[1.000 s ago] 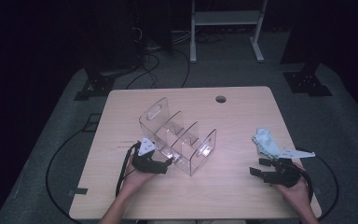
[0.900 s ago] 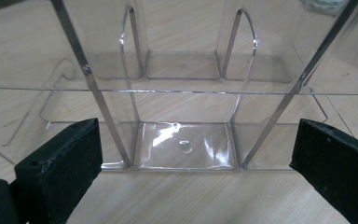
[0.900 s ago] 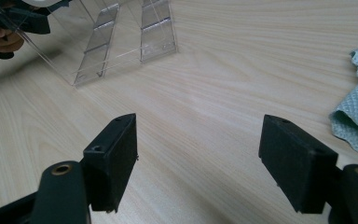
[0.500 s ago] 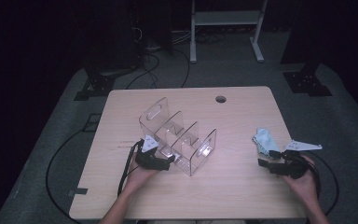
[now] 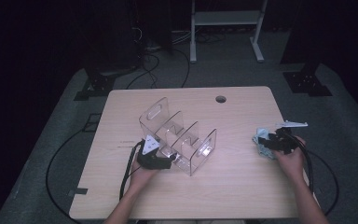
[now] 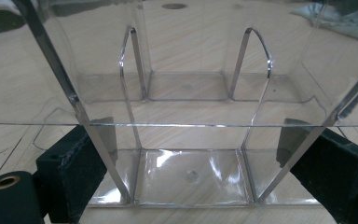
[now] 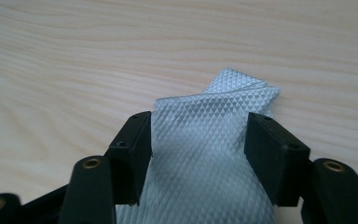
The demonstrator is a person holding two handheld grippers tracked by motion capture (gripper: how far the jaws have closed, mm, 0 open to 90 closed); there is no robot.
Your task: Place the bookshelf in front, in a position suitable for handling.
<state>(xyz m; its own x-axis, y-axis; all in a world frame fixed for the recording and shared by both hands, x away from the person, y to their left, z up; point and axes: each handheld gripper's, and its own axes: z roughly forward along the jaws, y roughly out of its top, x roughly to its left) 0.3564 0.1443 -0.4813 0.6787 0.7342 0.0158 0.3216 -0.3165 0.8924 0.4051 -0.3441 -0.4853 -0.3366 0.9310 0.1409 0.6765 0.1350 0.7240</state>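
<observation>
A clear acrylic organizer (image 5: 177, 139) with several dividers stands mid-table. My left gripper (image 5: 156, 159) sits at its near-left side. In the left gripper view the black pads (image 6: 79, 172) flank the walls of one compartment of the organizer (image 6: 191, 177). The jaws have just been closing a little, and a small gap still shows at each pad. A light blue textured cloth (image 5: 261, 143) lies near the table's right edge. My right gripper (image 5: 271, 142) is over it. Its jaws (image 7: 198, 126) have just been closing and stand open, with the cloth (image 7: 205, 154) lying flat between them.
The wooden table (image 5: 121, 200) has a round cable hole (image 5: 221, 99) at its far side. Black cables trail from both grippers over the near edges to the grey floor. A white frame (image 5: 223, 18) and dark stand feet (image 5: 307, 81) stand beyond the table.
My right hand has moved forward, away from the person, bringing its gripper onto the blue cloth. The left hand and the organizer have stayed put.
</observation>
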